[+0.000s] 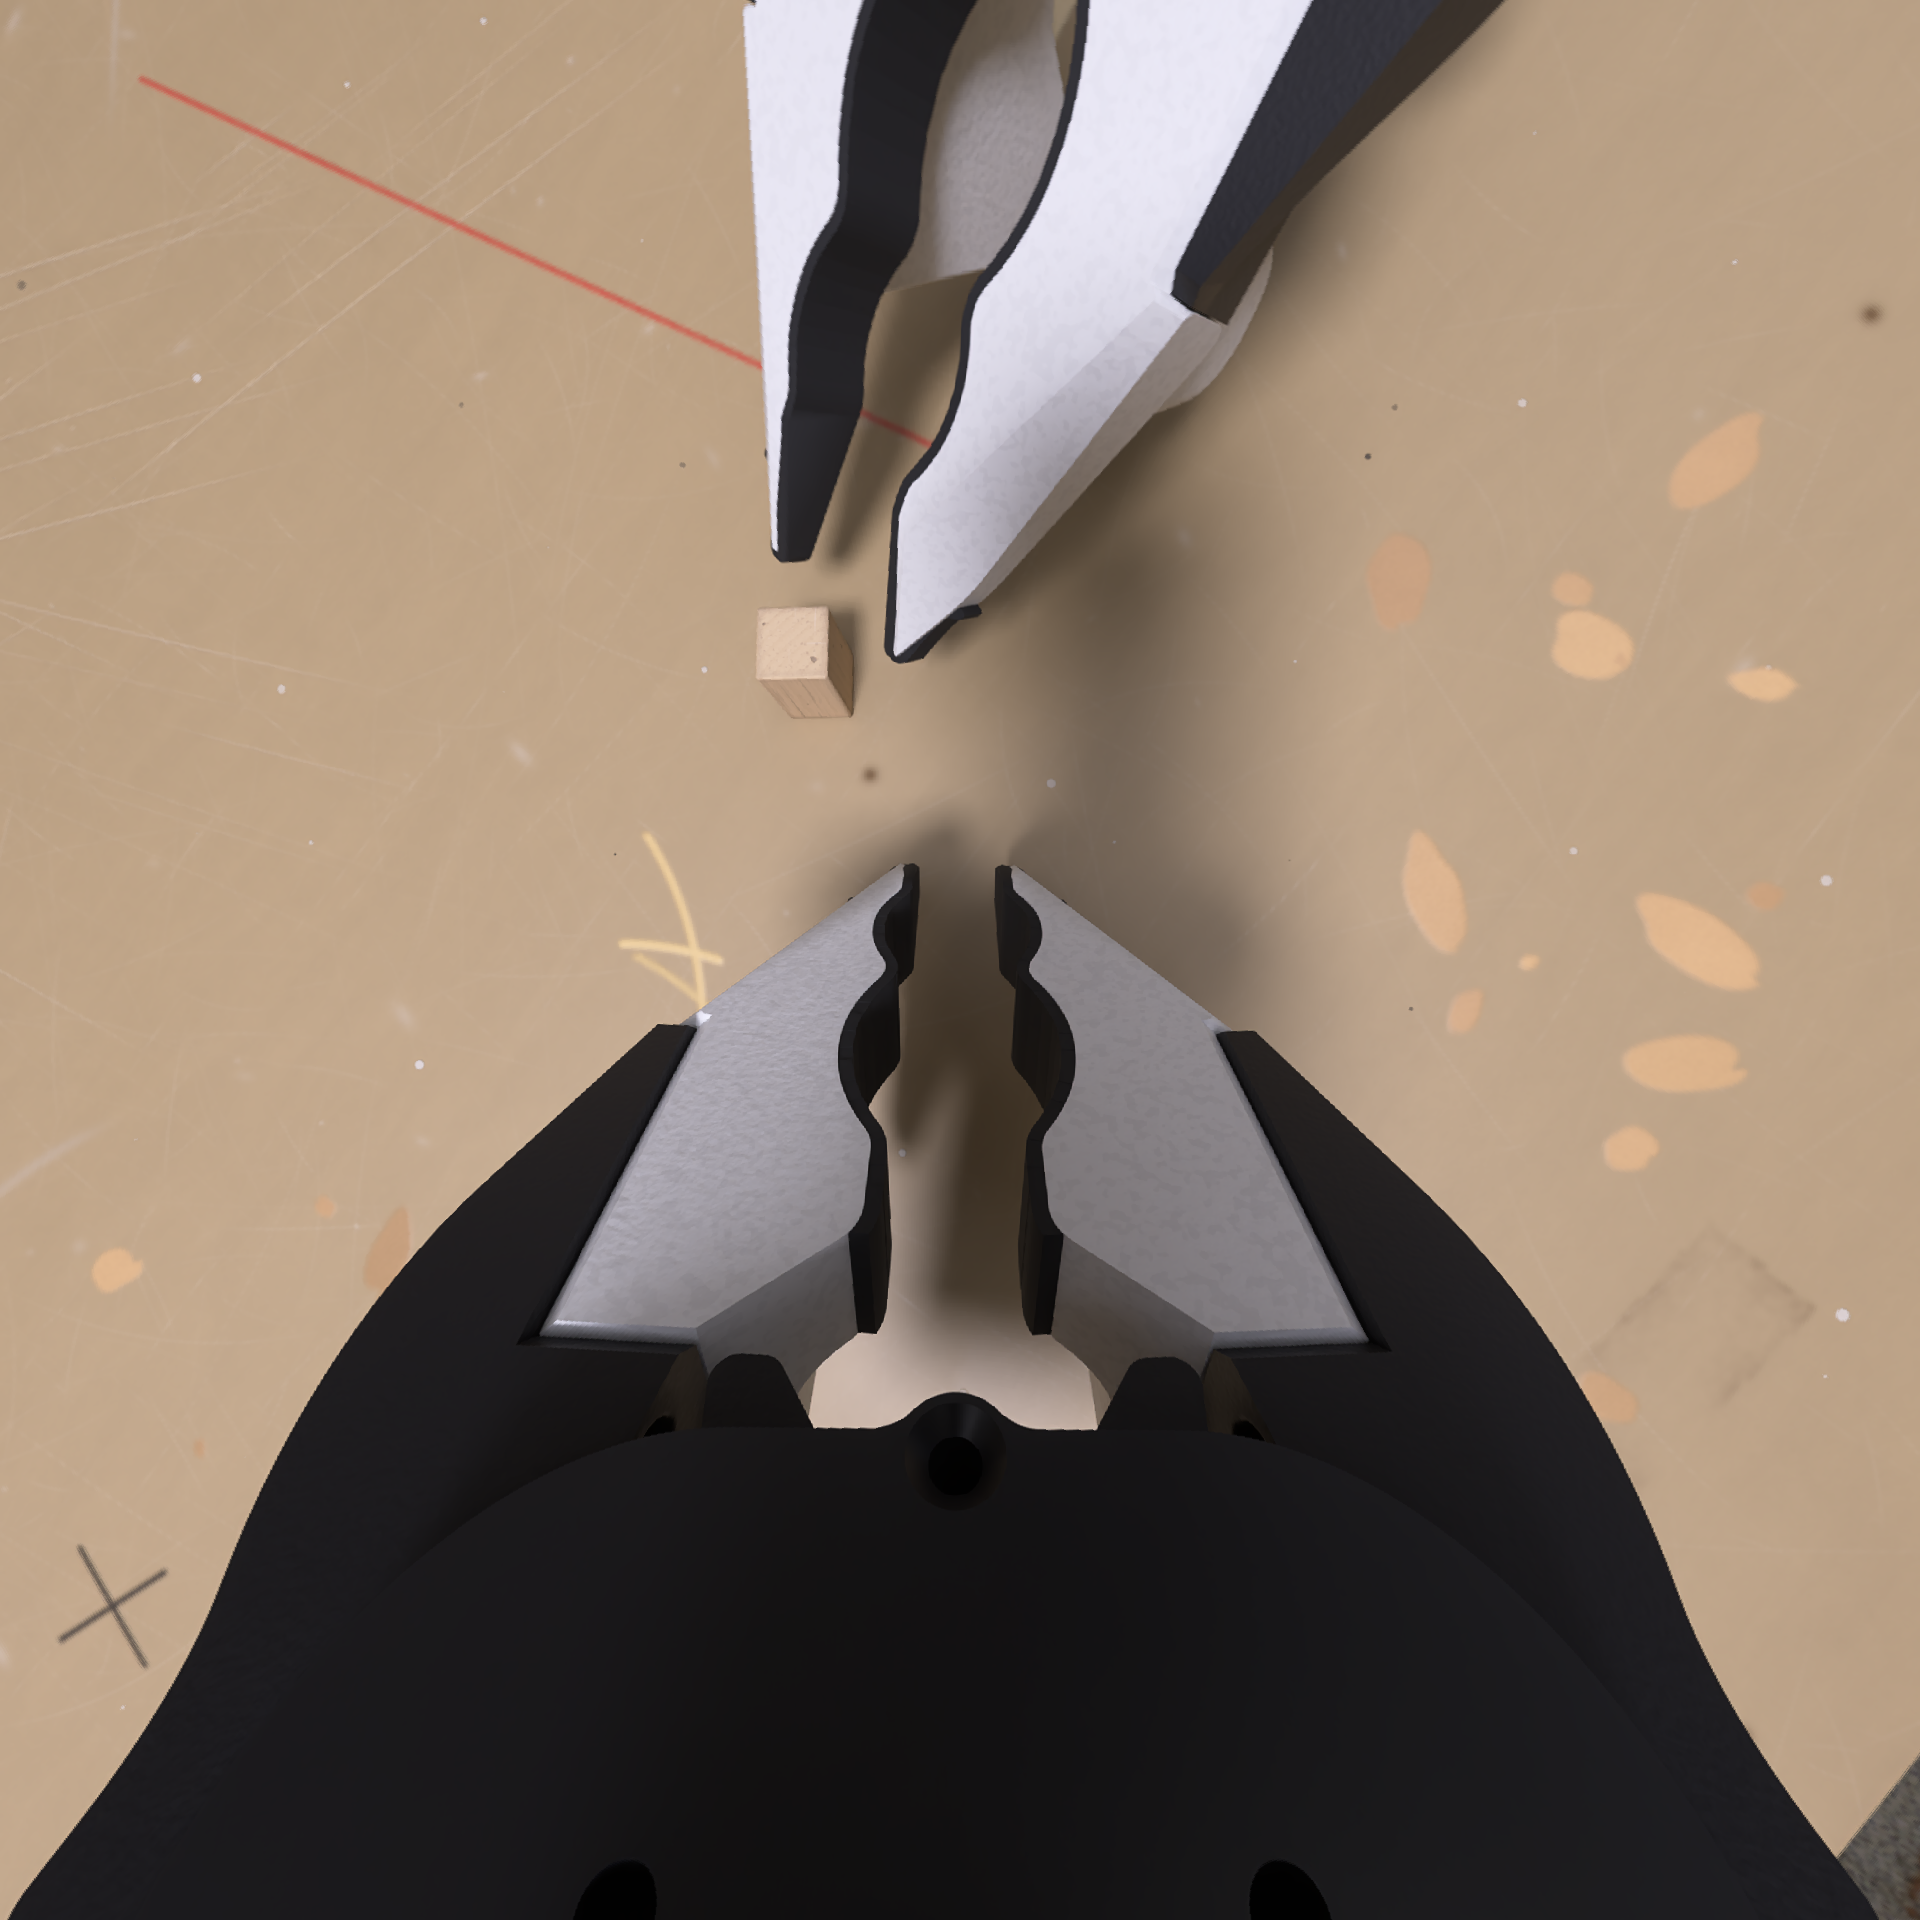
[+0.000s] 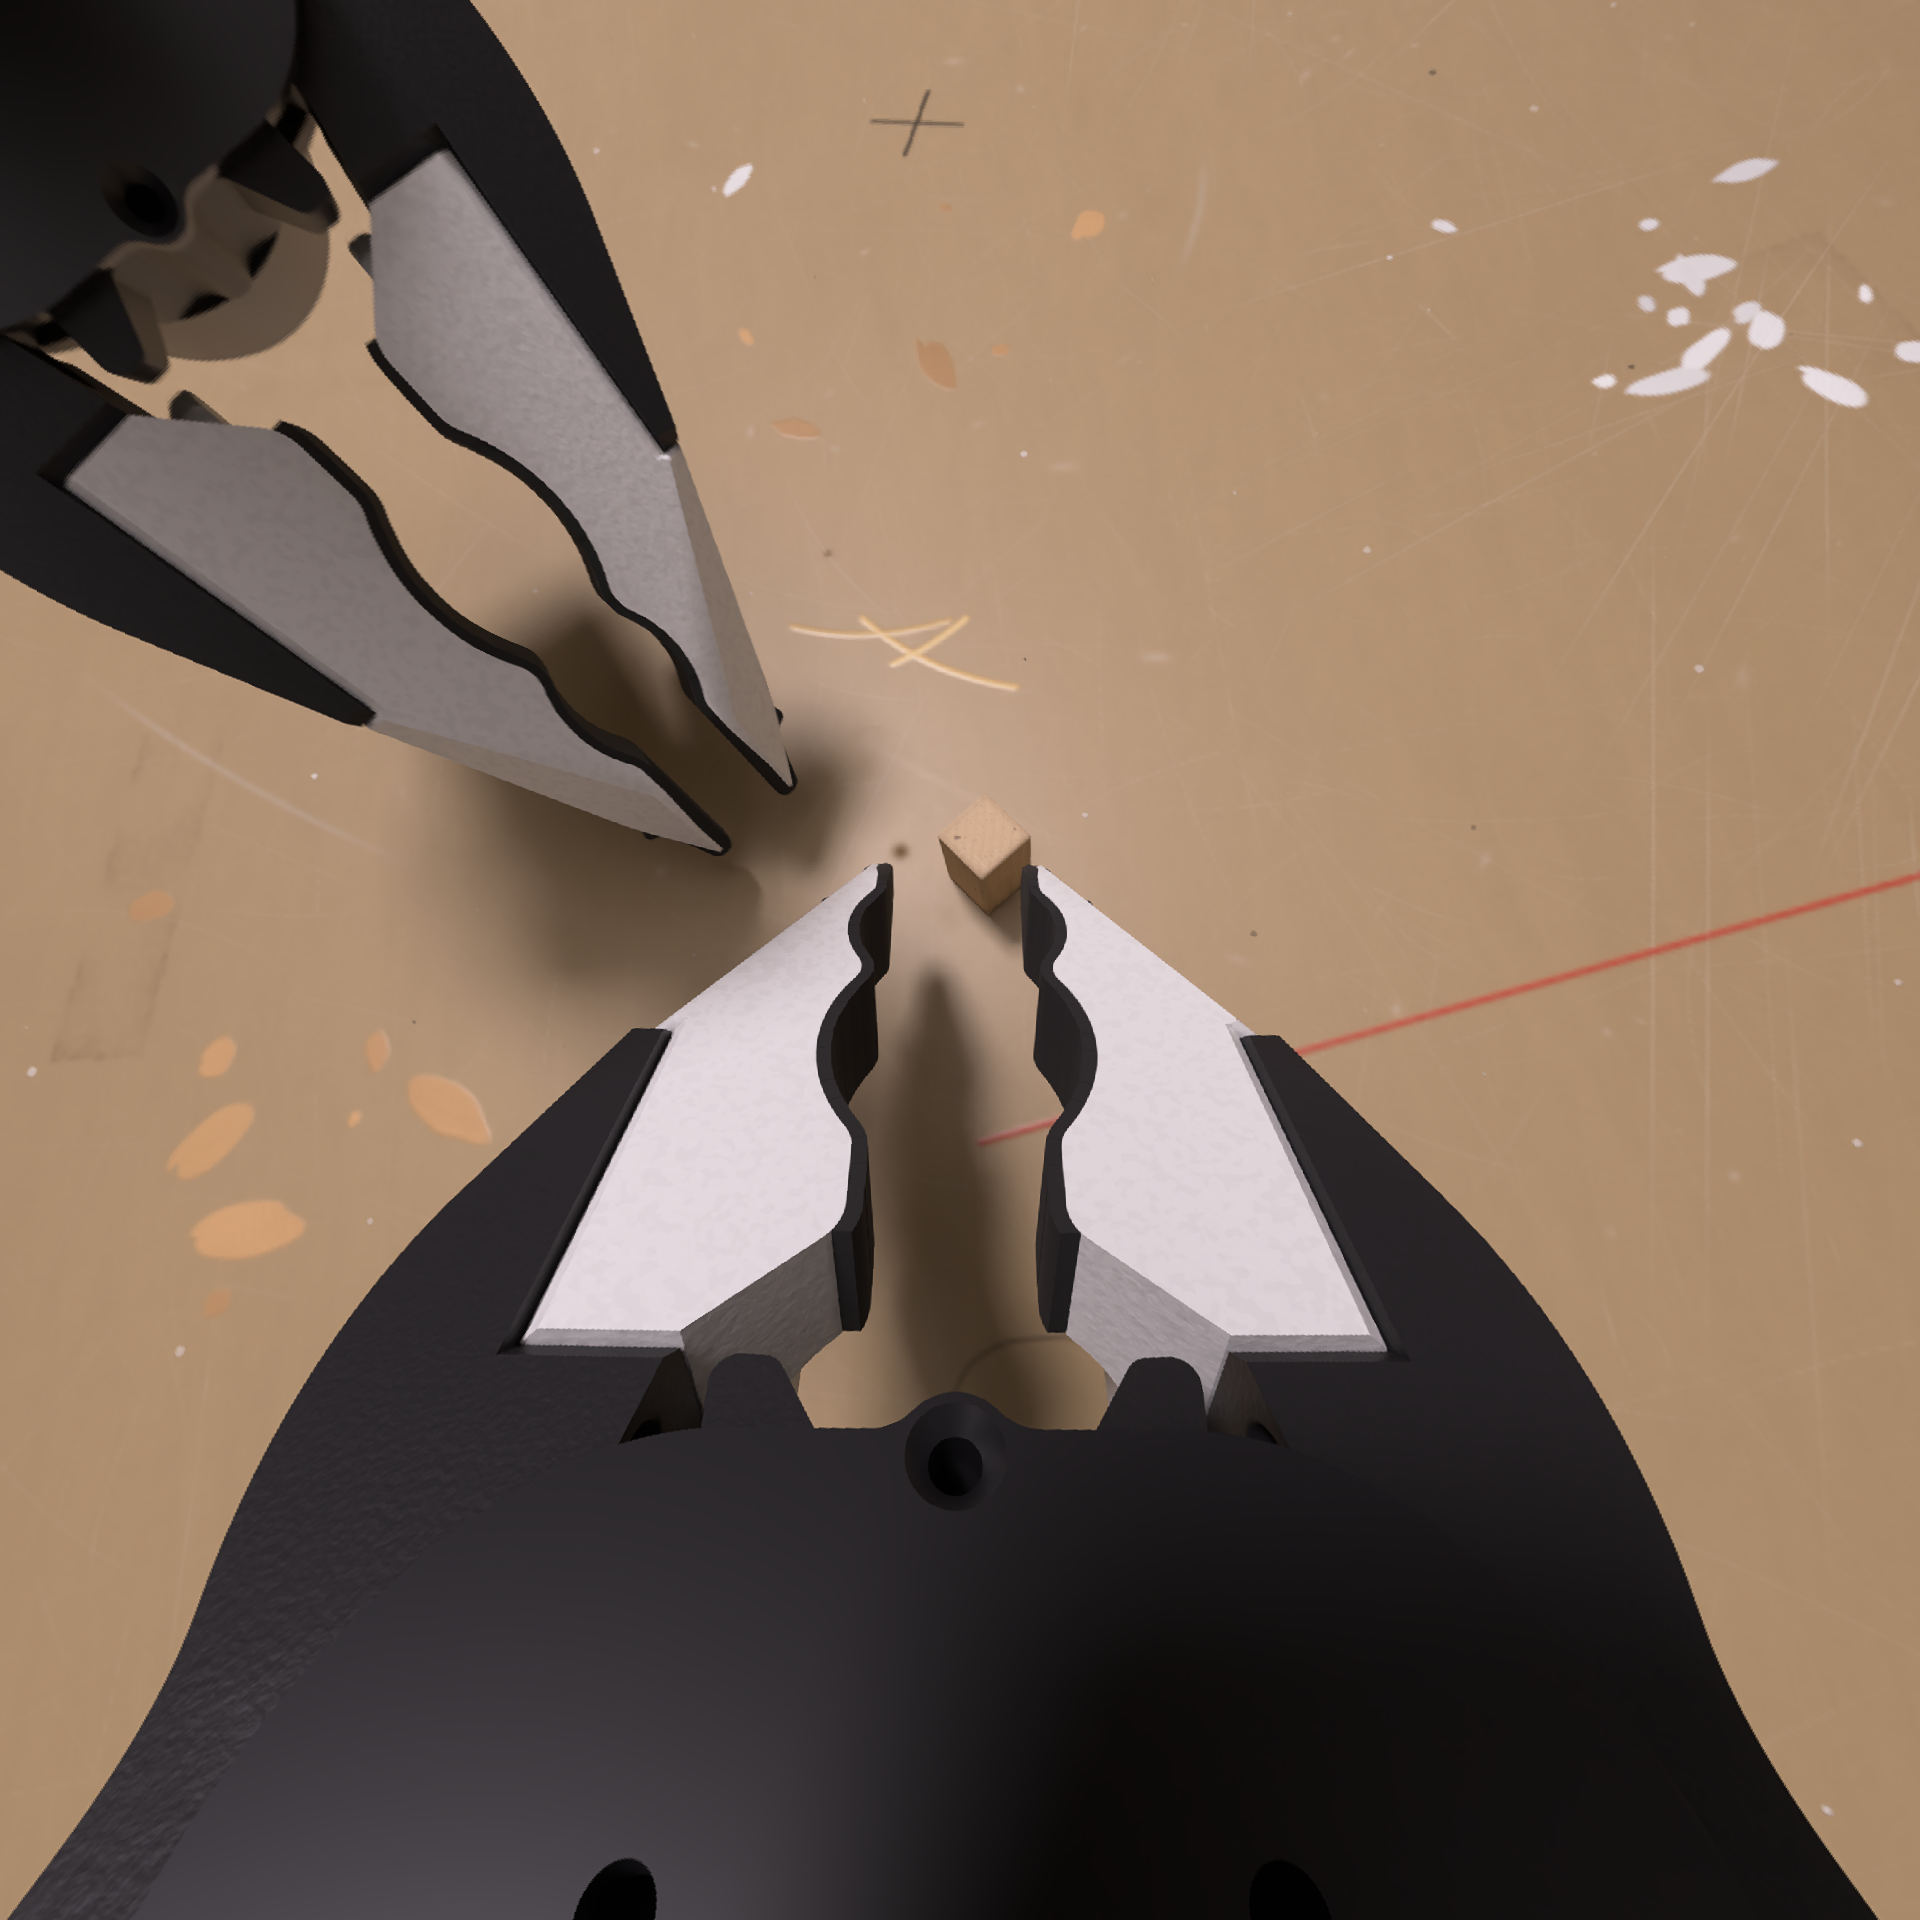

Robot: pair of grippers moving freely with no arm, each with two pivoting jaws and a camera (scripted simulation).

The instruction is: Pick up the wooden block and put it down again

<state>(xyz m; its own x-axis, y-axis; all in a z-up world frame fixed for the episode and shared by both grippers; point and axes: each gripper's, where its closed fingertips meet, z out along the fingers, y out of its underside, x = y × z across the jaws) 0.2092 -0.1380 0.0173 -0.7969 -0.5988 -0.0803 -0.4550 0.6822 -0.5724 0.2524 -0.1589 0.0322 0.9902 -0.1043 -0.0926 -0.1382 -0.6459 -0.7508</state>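
The small wooden block [image 1: 805, 660] rests on the tan tabletop, held by neither gripper. In the left wrist view my left gripper [image 1: 958, 878] is open by a narrow gap and empty, a short way in front of the block and slightly right of it. My right gripper [image 1: 852, 597] comes in from the far side, open, its tips just behind the block. In the right wrist view the block [image 2: 985, 847] sits just past my right gripper [image 2: 956, 878], close to the right fingertip [image 2: 1031, 883]. The left gripper [image 2: 750, 810] hangs at the upper left, tips near the table.
The scratched tabletop [image 1: 312, 623] bears a thin red line [image 1: 468, 218], pencil crosses [image 1: 112, 1605] and orange paint spots [image 1: 1694, 935]. White paint flecks [image 2: 1714, 332] lie at the far right in the right wrist view. The table's edge [image 1: 1870, 1839] shows at the lower right.
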